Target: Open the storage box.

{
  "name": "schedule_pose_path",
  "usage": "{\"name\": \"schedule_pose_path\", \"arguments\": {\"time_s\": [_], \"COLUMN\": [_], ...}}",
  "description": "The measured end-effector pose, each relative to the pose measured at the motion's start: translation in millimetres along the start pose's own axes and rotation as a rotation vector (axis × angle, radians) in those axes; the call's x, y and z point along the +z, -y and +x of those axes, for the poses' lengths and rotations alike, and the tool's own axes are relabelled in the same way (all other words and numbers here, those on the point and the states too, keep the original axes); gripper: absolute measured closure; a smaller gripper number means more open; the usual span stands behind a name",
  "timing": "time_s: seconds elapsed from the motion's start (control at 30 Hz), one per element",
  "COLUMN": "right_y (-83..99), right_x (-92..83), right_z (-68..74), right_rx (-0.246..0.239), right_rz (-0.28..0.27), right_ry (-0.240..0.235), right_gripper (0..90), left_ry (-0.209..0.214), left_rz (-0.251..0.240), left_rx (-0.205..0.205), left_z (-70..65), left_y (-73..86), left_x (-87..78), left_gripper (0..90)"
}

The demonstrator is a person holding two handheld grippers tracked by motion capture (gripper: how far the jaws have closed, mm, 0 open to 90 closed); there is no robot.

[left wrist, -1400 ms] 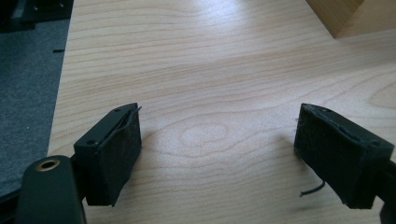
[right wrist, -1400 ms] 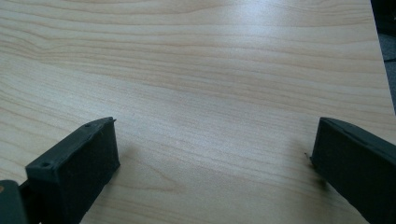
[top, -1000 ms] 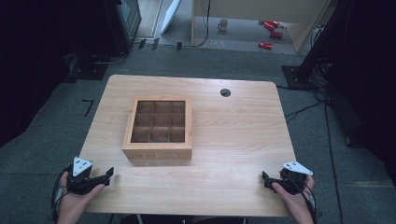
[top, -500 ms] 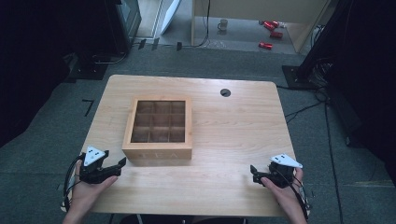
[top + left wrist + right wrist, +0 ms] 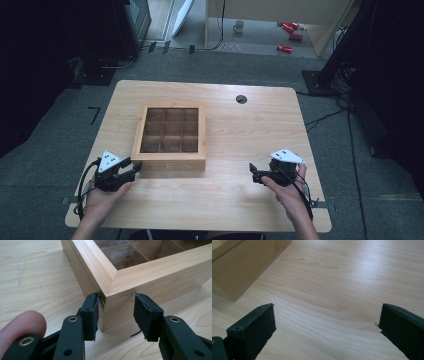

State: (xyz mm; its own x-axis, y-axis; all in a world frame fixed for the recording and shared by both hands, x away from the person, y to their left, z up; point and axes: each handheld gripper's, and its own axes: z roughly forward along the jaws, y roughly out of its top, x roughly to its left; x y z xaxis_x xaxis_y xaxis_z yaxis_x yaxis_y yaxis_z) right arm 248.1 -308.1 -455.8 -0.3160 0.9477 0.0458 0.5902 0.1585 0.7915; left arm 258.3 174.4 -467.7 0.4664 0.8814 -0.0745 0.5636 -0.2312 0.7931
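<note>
- At table (image 5: 240, 210) centre, slightly toward 9 o'clock: one box (image 5: 170, 162), glass lid closed, nine cells.
- Left gripper (image 5: 116, 315) has moved in from the near edge; its jaws, spread, now straddle the box's near-left corner, one pad touching.
- Right gripper (image 5: 256, 175) has crept toward the box, spread, empty, still apart.
- Likely bracing to open the lid.
- Count: two grippers, one box.

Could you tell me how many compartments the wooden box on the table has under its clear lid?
9, in a three-by-three grid under the clear lid of the wooden box: three along the far side, three across the middle, three nearest the person. None seem hidden in the high view.
</note>
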Motion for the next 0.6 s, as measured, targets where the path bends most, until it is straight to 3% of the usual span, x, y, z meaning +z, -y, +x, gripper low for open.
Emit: {"name": "schedule_pose_path", "arguments": {"time_s": [0.6], "right_y": [-48.7], "right_x": [25.5], "right_z": [66.1], "right_rx": [-0.094], "right_rz": [-0.035], "right_ry": [-0.104], "right_gripper": [0.4], "left_ry": [0.011], "left_rz": [0.007], "left_rx": [-0.002], "left_z": [4.1], "left_y": [0.3], "left_x": [-0.8], "left_gripper": [61.6]}}
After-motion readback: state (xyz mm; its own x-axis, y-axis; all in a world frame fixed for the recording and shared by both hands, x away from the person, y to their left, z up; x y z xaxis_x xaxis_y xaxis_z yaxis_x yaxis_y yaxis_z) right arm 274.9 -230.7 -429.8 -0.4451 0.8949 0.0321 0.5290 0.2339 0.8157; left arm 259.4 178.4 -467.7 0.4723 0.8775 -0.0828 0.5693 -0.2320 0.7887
